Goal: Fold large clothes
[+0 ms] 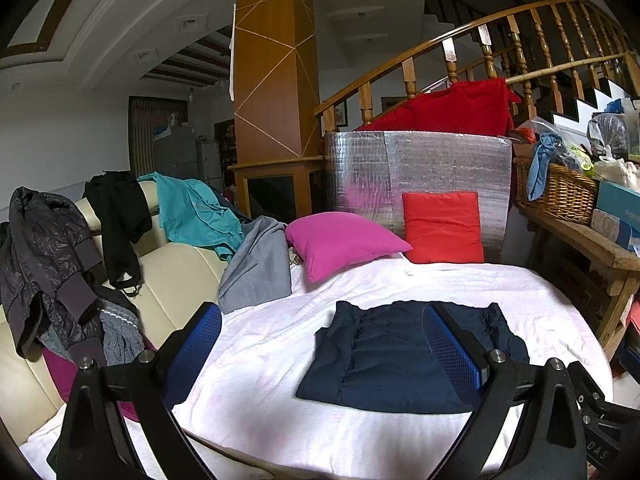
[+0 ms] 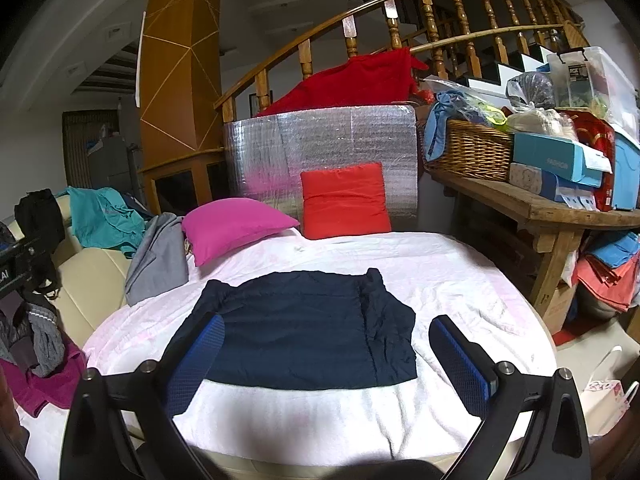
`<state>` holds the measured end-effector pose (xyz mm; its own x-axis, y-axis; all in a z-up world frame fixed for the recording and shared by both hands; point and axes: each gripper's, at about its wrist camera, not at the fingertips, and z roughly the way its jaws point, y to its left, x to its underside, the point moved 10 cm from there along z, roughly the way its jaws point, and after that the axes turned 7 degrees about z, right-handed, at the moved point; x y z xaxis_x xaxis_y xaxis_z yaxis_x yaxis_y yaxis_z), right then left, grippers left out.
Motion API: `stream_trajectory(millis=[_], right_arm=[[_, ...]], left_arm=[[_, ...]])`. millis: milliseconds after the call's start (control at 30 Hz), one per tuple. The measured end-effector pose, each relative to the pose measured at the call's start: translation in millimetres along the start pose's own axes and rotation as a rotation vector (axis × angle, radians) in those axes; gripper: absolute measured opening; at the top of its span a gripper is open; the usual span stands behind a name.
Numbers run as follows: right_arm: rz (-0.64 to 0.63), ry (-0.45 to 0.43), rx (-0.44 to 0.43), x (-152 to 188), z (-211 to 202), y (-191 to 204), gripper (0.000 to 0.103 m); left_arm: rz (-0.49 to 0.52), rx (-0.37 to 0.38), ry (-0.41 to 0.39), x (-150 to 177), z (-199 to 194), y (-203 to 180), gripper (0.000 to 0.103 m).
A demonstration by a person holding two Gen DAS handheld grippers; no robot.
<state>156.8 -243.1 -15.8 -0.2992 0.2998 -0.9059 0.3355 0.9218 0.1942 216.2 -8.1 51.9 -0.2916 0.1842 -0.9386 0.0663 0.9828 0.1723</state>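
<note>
Blue-padded left gripper [image 1: 326,354]: jaws spread wide, nothing between them; hangs above the white blanket [image 1: 360,432], its right pad over the navy garment [image 1: 384,364] w/o clear contact.
Right gripper [image 2: 332,364]: also released, jaws wide, empty; left pad overlaps garment's near-left edge in view, right pad over bare blanket.
Navy garment: folded to a rough rectangle, flat on blanket, approx centre; right edge rumpled, a fold running front to back.
White blanket: wrinkled, faint pink tint, covers the whole work surface under the garment.
Pink pillow [image 2: 234,226]: behind garment, to its left, on blanket's far edge.
Red cushion [image 2: 345,202]: behind garment, upright, leaning on silver foil panel [image 2: 320,140].
Grey cloth [image 2: 158,260]: left of garment, draped from the cream sofa [image 1: 176,280] onto blanket.
Teal, black & dark clothes: farther left of garment, heaped on sofa back.
Wicker basket [image 2: 468,152]: right-rear of garment, on wooden bench [image 2: 560,208] w/ boxes.
</note>
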Motion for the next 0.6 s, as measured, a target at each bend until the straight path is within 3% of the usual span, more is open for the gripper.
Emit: stream_trajectory(millis=[400, 600], right_arm=[[-0.002, 0.004, -0.003, -10.8, 16.0, 4.6, 0.103], [0.008, 0.020, 0.008, -16.3, 29.9, -5.5, 0.103]], left_arm=[[-0.009, 0.000, 0.020, 1.4, 15.6, 7.3, 0.100], [-0.054, 0.077, 0.043, 3.4, 47.3, 11.1, 0.100]])
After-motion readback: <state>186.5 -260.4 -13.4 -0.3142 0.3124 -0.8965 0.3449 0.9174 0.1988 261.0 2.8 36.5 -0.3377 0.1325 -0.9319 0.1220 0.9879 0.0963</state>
